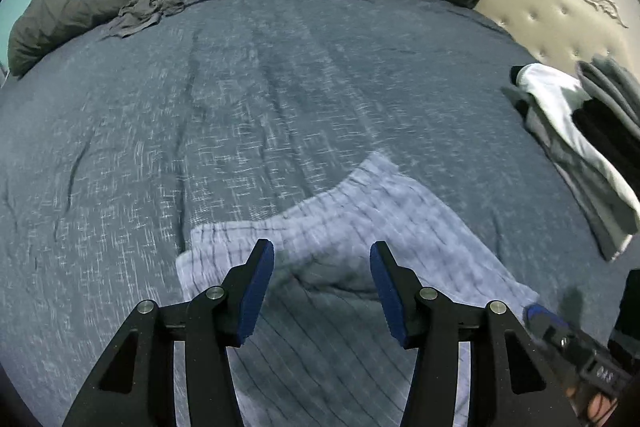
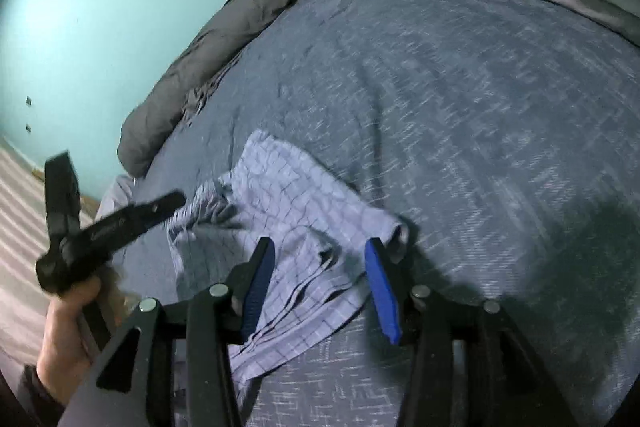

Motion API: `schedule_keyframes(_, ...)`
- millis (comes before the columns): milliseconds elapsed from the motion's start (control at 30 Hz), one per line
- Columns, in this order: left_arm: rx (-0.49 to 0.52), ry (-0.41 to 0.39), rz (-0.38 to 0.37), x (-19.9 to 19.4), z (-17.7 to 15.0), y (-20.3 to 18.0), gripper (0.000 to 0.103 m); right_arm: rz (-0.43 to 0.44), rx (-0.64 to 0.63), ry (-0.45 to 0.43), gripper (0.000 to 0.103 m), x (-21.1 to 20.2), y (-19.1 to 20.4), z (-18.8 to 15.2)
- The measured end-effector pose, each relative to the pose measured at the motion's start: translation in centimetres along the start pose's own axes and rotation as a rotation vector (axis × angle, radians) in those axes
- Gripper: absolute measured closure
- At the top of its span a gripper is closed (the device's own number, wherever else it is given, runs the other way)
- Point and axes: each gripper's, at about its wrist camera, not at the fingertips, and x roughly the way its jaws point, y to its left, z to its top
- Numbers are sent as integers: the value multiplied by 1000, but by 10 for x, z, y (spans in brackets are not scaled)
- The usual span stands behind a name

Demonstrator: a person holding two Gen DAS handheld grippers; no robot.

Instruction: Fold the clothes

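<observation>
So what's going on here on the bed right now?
A person is folding clothes on a bed covered with a dark blue bedspread, using a hand-held gripper in each hand. A light blue checked garment lies rumpled in front of them. Both the left hand-held gripper and the right hand-held gripper hang open above it, gripping nothing. More clothes wait in a pile near the headboard.

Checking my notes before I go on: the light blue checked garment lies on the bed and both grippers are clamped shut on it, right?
Not quite. The checked garment does lie on the bed, but the left gripper and right gripper are open, pads apart, as both wrist views show.
</observation>
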Motion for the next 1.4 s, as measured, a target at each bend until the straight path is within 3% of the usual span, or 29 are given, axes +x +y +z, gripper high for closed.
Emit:
schedule_keyframes(333, 51, 27, -8, 31, 9, -1, 49, -82, -71, 33, 56, 16, 8, -2)
schedule_keyframes(433, 61, 25, -13, 34, 9, -4, 50, -94, -80, 29, 61, 19, 10, -2)
schedule_keyframes(500, 65, 24, -19, 35, 9, -4, 62, -97, -91, 25, 68, 19, 11, -2)
schedule_keyframes(567, 66, 25, -24, 35, 8, -3, 66, -90, -99, 29, 75, 20, 12, -3)
schedule_keyframes(800, 91, 21, -40, 35, 7, -8, 84, -86, -106, 26, 75, 25, 14, -2)
schedule_keyframes(867, 90, 20, -43, 35, 6, -8, 86, -70, -98, 37, 77, 28, 12, -1)
schedule_keyframes(1033, 94, 6, -42, 32, 8, -10, 93, -47, -102, 42, 98, 31, 11, 0)
schedule_keyframes(1400, 58, -70, -54, 13, 27, -9, 95, -50, -105, -37, 101, 5, 13, 4)
